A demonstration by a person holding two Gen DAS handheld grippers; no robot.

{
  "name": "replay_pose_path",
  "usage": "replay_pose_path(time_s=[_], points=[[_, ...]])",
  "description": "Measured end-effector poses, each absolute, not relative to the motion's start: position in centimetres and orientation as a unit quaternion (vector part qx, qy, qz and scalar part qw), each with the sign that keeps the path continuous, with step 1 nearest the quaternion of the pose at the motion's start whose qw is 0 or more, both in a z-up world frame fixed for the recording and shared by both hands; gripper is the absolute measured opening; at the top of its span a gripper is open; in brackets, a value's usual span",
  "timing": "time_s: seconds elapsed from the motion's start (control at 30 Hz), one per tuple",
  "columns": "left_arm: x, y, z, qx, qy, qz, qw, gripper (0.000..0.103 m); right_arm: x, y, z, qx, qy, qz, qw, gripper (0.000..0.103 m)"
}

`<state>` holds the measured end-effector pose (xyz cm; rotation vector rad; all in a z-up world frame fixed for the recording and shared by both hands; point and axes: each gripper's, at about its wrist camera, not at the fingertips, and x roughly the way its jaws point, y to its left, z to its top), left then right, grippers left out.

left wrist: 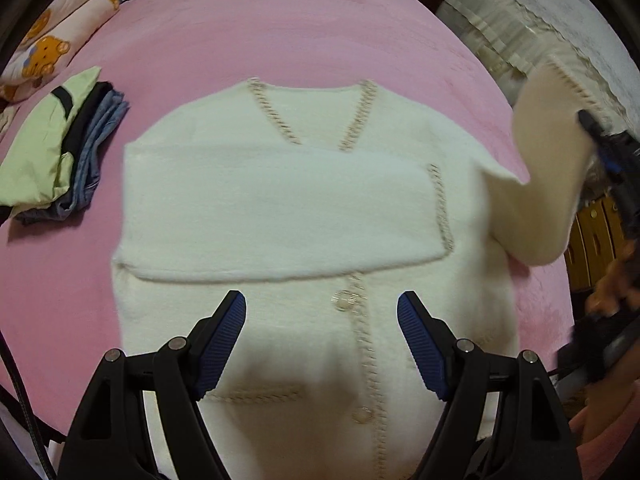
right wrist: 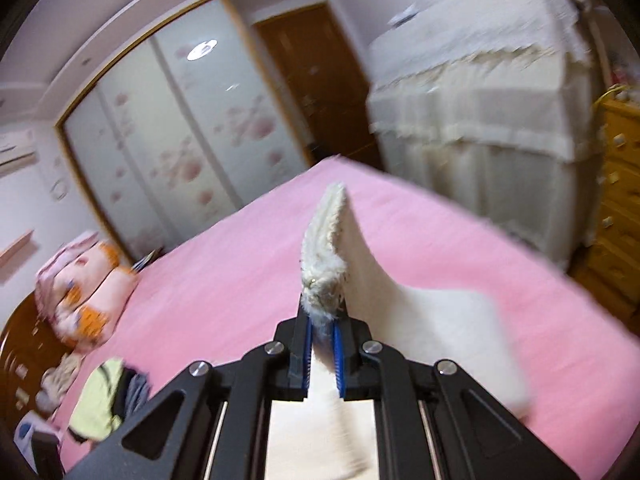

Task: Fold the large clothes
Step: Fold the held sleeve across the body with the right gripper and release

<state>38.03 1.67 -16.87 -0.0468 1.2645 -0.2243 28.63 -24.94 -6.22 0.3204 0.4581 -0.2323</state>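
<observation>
The left gripper's (left wrist: 321, 312) fingers hang spread over the white cardigan (left wrist: 280, 216) lying flat on the pink bed (left wrist: 280, 32), folded clothes (left wrist: 60, 148) far left of them, while the right gripper's (right wrist: 323, 344) fingers pinch its lifted sleeve cuff (right wrist: 326, 256).

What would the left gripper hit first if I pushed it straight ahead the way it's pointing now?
Most likely the cream cardigan: the open left gripper points at its buttoned front, just below the sleeve already folded across the chest. Depth is unclear, but nothing shows between.
</observation>
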Motion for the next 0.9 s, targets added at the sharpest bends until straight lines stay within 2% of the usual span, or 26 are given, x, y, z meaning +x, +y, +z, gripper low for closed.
replay_pose_path(time_s=[0.23, 0.4, 0.57, 0.6, 0.63, 0.7, 0.9], points=[[39.9, 6.5, -19.9, -0.009, 0.591, -0.074, 0.803, 0.077, 32.8, -16.9, -19.6, 0.114, 0.354, -0.088, 0.924, 0.009], [41.3, 7.3, -21.7, -0.039, 0.605, -0.085, 0.791, 0.077, 33.5, -16.6, -24.9, 0.121, 0.437, -0.11, 0.884, 0.013], [42.8, 5.5, -23.6, -0.079, 0.619, -0.115, 0.773, 0.077, 33.8, -18.5, -25.0, 0.153, 0.467, -0.068, 0.868, 0.018], [43.1, 5.0, -24.0, -0.09, 0.618, -0.123, 0.771, 0.077, 33.9, -18.8, -24.8, 0.15, 0.47, -0.058, 0.868, 0.025], [43.3, 4.4, -24.3, -0.1, 0.617, -0.129, 0.77, 0.077, 33.8, -19.0, -24.3, 0.145, 0.474, -0.047, 0.867, 0.038], [43.5, 3.1, -24.8, -0.123, 0.615, -0.143, 0.766, 0.077, 32.9, -19.6, -23.3, 0.131, 0.48, -0.029, 0.867, 0.051], [44.0, -1.1, -27.6, -0.165, 0.605, -0.149, 0.765, 0.077, 28.7, -22.1, -21.1, 0.064, 0.489, -0.01, 0.87, 0.051]])
